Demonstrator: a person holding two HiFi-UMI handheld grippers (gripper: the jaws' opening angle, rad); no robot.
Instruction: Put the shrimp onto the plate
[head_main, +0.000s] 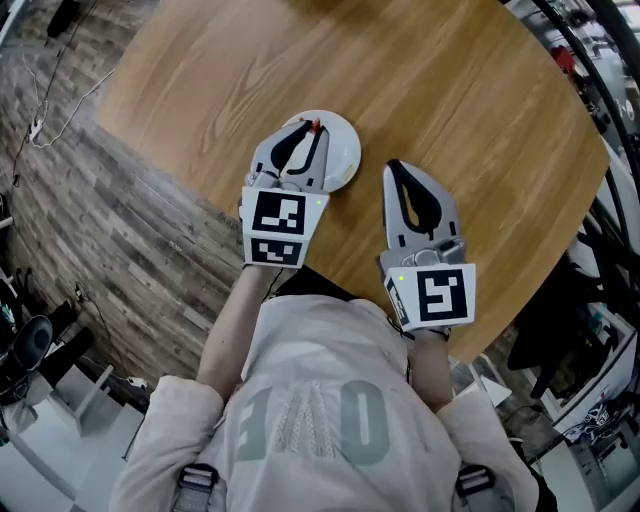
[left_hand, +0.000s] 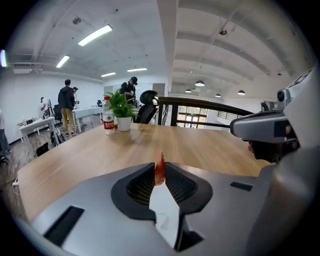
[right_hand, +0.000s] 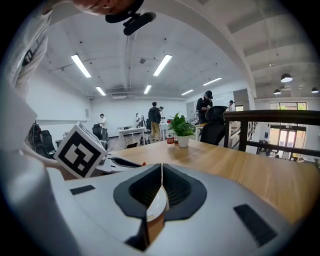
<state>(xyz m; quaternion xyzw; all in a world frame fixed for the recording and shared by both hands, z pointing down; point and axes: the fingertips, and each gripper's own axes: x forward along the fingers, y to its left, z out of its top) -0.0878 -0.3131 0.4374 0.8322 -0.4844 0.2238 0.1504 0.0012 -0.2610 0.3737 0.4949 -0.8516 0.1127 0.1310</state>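
Left gripper (head_main: 312, 135) is clamping its two jaws on the shrimp (left_hand: 159, 171). Right gripper (head_main: 393, 168) is hanging just beside it with jaws pressed together, nothing between them.

Surface: both grippers are working over a round, light wooden table (head_main: 450, 90). A white plate (head_main: 345, 158) is sitting on it near the person's edge. Grey wood-plank flooring (head_main: 120, 230) is showing past the table rim.

Room, moving outward: a potted plant (left_hand: 120, 107) and a red-labelled bottle (left_hand: 108, 122) are standing side by side at the far side of the table. A black office chair (left_hand: 147, 107) and a dark railing (left_hand: 200, 106) are showing behind them. Farther off, people (left_hand: 66, 105) are standing among white desks (left_hand: 35, 125). Strip lights (left_hand: 95, 35) are glowing on a pale ceiling.

Shrimp against the gripper: small and orange-red, it is sitting pinched at the very tips of the left jaws, its narrow end poking up past them. The left jaw tips are hovering over the plate, which is showing white through the gap beneath them. Whether the shrimp is touching the plate, I cannot tell. The right gripper's tips are pointing past the plate's right rim, apart from the shrimp.
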